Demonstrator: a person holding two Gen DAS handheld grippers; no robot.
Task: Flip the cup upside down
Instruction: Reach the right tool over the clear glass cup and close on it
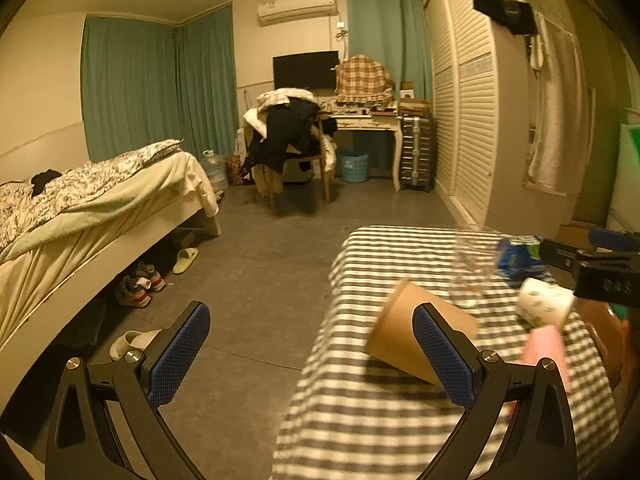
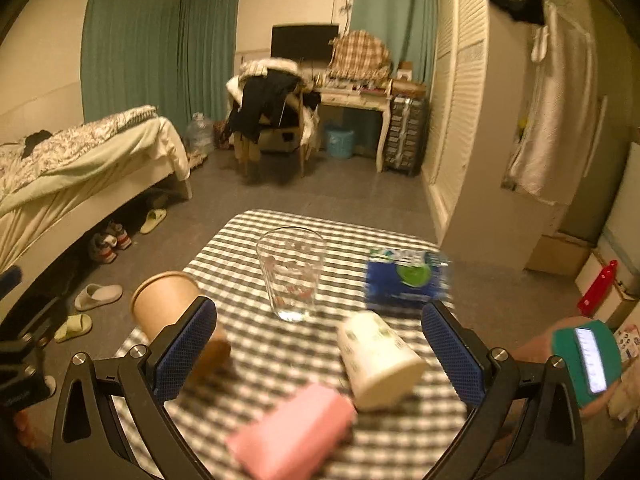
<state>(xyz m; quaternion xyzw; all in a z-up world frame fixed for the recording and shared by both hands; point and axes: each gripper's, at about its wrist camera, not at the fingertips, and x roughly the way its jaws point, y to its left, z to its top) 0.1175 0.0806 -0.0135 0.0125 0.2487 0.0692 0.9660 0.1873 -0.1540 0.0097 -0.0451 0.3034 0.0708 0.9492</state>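
Both grippers were released: the right gripper (image 2: pixel 320 306) hung wide open over the near part of the table (image 2: pixel 280 360), and the left gripper (image 1: pixel 312 312) was equally spread, partly out past the table's left edge, neither holding anything. Taking the glass (image 2: pixel 292 276) as landmark, a pink block (image 2: pixel 292 428) lay nearest, well in front of it. Next came the white cup (image 2: pixel 376 360), in front of the glass and to its right, lying on its side inside the span of the right gripper's fingers but touching neither. The brown cup (image 2: pixel 166 304) sat in front of the glass and to its left, tipped over with its mouth toward the far left, partly behind the right gripper's left finger. The glass itself stood upright, mouth up, and a blue packet (image 2: pixel 406 280) lay to its right, slightly farther back. Which cup the task meant could not be told for certain; the white one looked likeliest, being centred for the right gripper. Both cups appeared to be paper, so probably very light, with thin walls that would dent under a hard squeeze and roll if nudged. The safest hold seemed to be across the mid-body, nearer the stiffer base than the soft rim, with gentle pressure. The glass, if it were the target, would likely be heavier, rigid, slick and breakable, needing a firmer grip low on its wall.
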